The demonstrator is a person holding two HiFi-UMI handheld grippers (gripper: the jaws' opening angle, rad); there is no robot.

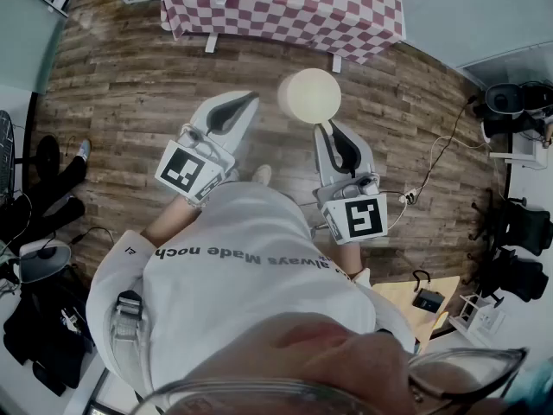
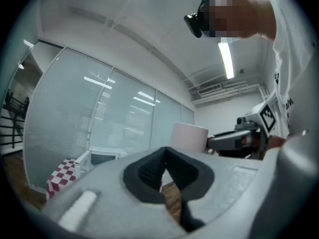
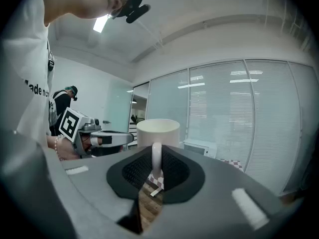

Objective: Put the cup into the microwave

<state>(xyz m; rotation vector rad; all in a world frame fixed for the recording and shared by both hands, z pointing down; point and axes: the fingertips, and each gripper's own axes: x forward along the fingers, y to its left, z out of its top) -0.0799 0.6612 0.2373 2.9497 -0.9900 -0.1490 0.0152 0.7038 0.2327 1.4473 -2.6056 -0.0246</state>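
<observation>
Cup (image 1: 308, 95) aloft over wooden floor (image 1: 130, 76), short of checkered tabletop (image 1: 285, 7) | right hand-held gripper (image 3: 156, 156) clamped on its handle | left hand-held gripper (image 2: 164, 166) jaws together, empty, beside cup | microwave (image 3: 201, 147) well apart

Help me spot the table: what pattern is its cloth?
Red-and-white checks on the tablecloth, clearest in the head view.
</observation>
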